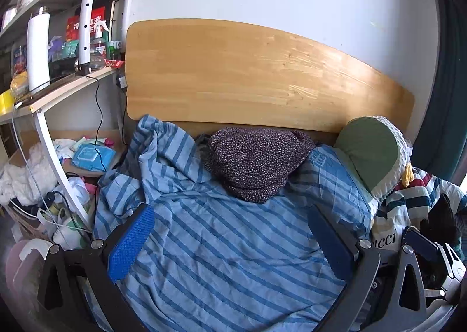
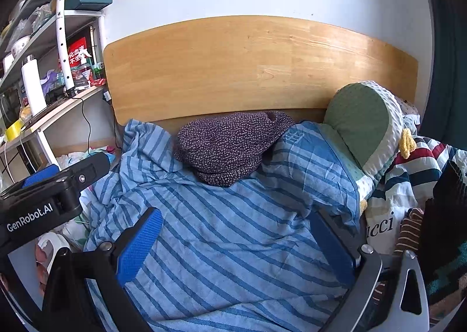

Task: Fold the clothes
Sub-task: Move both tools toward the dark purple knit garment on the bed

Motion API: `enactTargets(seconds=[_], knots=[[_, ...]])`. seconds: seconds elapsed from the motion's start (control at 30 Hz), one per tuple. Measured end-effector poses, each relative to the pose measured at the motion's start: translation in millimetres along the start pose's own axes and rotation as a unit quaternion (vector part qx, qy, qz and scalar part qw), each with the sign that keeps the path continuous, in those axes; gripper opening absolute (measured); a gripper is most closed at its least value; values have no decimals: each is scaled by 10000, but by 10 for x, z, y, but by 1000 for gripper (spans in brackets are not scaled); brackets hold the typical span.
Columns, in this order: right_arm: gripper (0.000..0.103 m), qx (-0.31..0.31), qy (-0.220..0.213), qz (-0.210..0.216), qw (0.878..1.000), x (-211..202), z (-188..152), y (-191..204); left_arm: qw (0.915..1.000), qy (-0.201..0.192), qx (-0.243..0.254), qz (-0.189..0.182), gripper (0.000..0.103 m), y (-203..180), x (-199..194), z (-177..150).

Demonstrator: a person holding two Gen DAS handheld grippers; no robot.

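Both the left gripper (image 1: 230,241) and the right gripper (image 2: 236,241) hovered with jaws apart, empty, over the blue striped sheet (image 1: 221,244) (rumpled). Beyond lay the purple knit garment (image 1: 254,162), bunched against the wooden headboard (image 1: 248,75), beside a green pillow (image 1: 370,151).

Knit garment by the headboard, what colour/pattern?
Dark purple-maroon speckled with pale flecks, a chunky knit garment. Right wrist view shows it best.

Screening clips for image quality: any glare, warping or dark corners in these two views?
Left wrist view: sunlit sheen on the headboard, which bows from fisheye warping; black corners. Right wrist view: same sheen and bowing on the headboard, dark corners, striped cover sharp.
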State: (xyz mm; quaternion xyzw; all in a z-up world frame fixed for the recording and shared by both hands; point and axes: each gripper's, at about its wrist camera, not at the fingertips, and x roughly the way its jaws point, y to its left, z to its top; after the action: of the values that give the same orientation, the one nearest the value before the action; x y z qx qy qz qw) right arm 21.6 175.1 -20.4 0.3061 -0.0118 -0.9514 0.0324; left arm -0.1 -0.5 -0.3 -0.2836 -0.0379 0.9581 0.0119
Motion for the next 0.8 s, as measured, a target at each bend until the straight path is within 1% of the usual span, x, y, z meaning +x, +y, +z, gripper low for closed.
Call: enactTargets(seconds=[0.33,0.53,0.7,0.8], knots=[[103,216,221,109,9995,17,-32,-11,9998,72,-165,-92,103,27,16,-6],[103,183,261,43,9995,21,-15,-9,9995,136,-246,-145,103,40,35,-21],[103,226,268,121,9993,22,-33,-2,9993,191,-259,-179,103,52,66,-56],[103,179,264,86,9995,26,-41,7,9993,178,-267,-168,103,51,58,-52]])
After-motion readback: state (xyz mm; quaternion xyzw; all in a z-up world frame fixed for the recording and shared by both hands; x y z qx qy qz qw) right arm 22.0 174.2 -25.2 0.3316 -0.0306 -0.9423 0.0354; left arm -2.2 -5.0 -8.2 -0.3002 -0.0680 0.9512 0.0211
